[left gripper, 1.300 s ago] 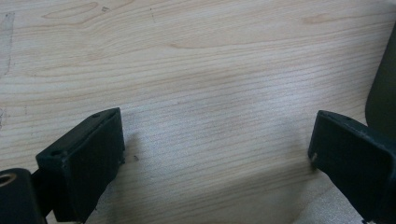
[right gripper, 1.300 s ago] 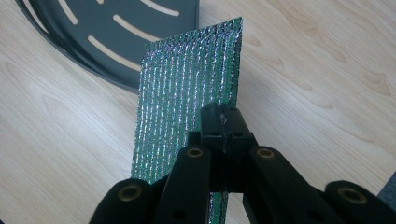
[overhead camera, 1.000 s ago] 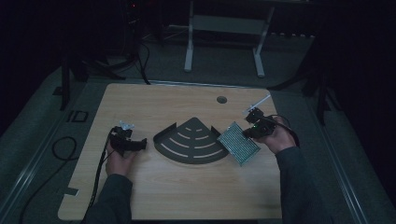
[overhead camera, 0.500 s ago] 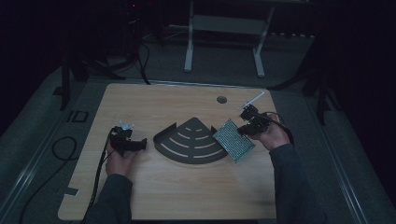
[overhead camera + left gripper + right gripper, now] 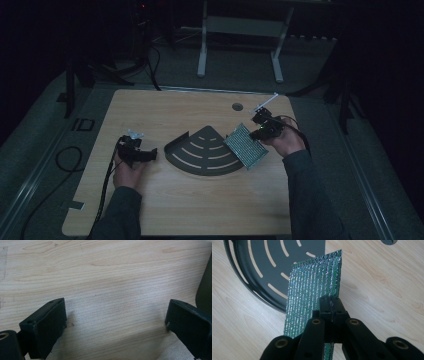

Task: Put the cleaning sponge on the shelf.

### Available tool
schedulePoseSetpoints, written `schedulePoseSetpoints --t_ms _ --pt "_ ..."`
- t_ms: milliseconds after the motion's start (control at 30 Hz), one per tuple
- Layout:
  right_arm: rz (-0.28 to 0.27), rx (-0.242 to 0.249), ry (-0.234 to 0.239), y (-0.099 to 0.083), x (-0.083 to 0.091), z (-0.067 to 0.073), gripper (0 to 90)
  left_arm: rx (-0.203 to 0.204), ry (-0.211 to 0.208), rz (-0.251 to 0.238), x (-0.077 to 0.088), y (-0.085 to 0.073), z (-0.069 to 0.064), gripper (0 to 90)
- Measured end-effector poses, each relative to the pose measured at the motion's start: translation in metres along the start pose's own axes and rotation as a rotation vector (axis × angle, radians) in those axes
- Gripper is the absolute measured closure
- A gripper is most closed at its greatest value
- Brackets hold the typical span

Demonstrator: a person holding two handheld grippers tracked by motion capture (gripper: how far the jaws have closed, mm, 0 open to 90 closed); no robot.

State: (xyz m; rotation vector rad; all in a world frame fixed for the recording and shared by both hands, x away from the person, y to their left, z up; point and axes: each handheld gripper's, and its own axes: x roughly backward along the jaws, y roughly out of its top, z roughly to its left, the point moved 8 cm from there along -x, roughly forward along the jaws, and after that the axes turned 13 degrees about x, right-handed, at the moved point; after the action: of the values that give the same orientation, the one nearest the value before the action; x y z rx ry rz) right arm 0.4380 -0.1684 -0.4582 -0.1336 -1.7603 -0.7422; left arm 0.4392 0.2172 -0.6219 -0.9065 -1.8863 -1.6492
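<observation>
A pale wooden table (image 5: 200, 205) is carrying a dark fan-shaped tray (image 5: 205, 155) lying flat near its middle, and a small round grommet (image 5: 237, 106) is sitting toward its far edge.

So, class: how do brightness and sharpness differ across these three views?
High view: dim, the surroundings nearly black, the table palely lit. Left gripper view: bright, with soft shadows beside the open jaws. Right gripper view: bright and sharp, the green pad glinting in the right gripper.
</observation>
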Motion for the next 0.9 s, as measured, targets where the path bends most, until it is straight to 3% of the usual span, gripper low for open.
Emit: schedulePoseSetpoints --t_ms 900 --pt "-0.022 -0.001 0.015 0.026 -0.015 -0.002 89.8 0.0 0.001 0.0 0.0 0.0 0.0 4.1"
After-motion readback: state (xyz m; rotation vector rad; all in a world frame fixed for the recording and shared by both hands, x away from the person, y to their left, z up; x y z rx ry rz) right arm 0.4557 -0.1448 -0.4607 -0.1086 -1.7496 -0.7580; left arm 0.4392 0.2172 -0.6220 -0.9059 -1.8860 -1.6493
